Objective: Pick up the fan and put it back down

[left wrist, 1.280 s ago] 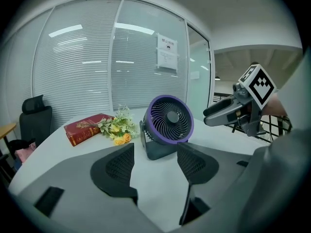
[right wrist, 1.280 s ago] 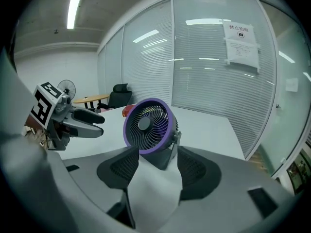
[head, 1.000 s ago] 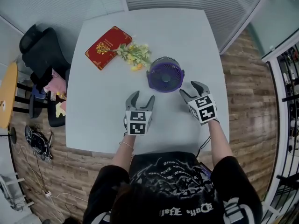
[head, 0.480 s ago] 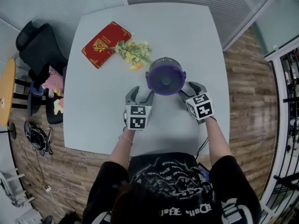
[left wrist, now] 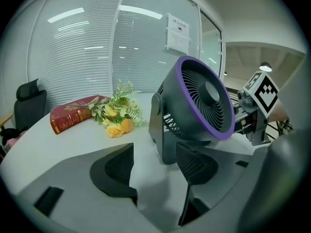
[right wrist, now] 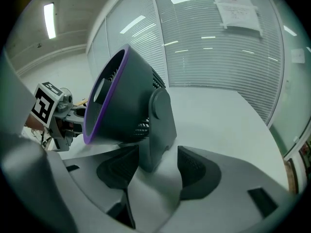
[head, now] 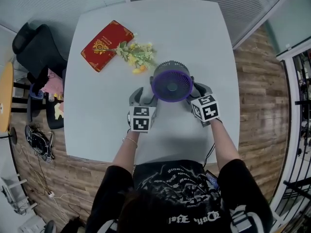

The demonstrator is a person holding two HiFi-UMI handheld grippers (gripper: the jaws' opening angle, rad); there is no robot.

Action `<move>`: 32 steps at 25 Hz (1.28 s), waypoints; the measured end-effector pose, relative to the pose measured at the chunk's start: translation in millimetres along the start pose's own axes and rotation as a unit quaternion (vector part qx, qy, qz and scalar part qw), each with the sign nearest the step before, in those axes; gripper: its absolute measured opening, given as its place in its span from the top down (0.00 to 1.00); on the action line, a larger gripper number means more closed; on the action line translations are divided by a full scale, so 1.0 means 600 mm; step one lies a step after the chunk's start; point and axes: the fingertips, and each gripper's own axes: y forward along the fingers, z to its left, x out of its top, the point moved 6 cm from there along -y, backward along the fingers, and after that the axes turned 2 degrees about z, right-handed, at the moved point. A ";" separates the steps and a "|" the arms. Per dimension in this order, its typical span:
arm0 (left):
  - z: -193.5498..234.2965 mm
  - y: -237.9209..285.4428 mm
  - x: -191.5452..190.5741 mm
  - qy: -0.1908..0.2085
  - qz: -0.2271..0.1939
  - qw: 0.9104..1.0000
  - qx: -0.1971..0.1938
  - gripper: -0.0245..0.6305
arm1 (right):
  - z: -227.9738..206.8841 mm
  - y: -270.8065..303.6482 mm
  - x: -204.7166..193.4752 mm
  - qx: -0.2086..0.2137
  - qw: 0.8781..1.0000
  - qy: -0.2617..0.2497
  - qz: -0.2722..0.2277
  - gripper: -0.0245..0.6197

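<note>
Fan (head: 171, 81) with a purple rim stands on the white worktop (head: 194, 28), its face tipped upward, as a person brackets it with two hand-held tools, one at each side of its base. On one side the left tongs (head: 145, 97) gape wide around the fan's left upright (left wrist: 163, 130), which stands between the pads, nearer the right-hand one, with neither pressing on it. On the other side the right tongs (head: 198, 92) gape just as wide around the right upright (right wrist: 158, 125), which sits nearer the left-hand pad and is likewise ungripped. Setting the tools on opposite supports looks meant to keep the top-heavy head level once it is lifted. Nothing is off the worktop yet, so the pick-up appears to be at the point of closing. A red book (head: 107, 45) and a spray of yellow flowers (head: 138, 57) lie beyond the fan, clear of both tools.
</note>
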 end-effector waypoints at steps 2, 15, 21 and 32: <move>-0.001 0.010 -0.003 -0.008 0.005 1.000 -0.001 0.53 | 0.001 0.007 -0.004 0.001 1.000 0.000 0.004 0.57; 0.012 0.067 0.011 0.029 0.008 0.999 -0.024 0.53 | -0.023 0.049 0.014 -0.009 1.000 -0.021 0.007 0.58; 0.008 0.087 0.010 0.034 0.009 0.999 -0.027 0.53 | -0.029 0.062 0.013 -0.019 1.000 0.001 -0.001 0.59; 0.001 0.093 0.006 0.088 0.015 0.996 -0.015 0.67 | -0.019 0.065 0.014 -0.049 0.998 -0.037 -0.019 0.71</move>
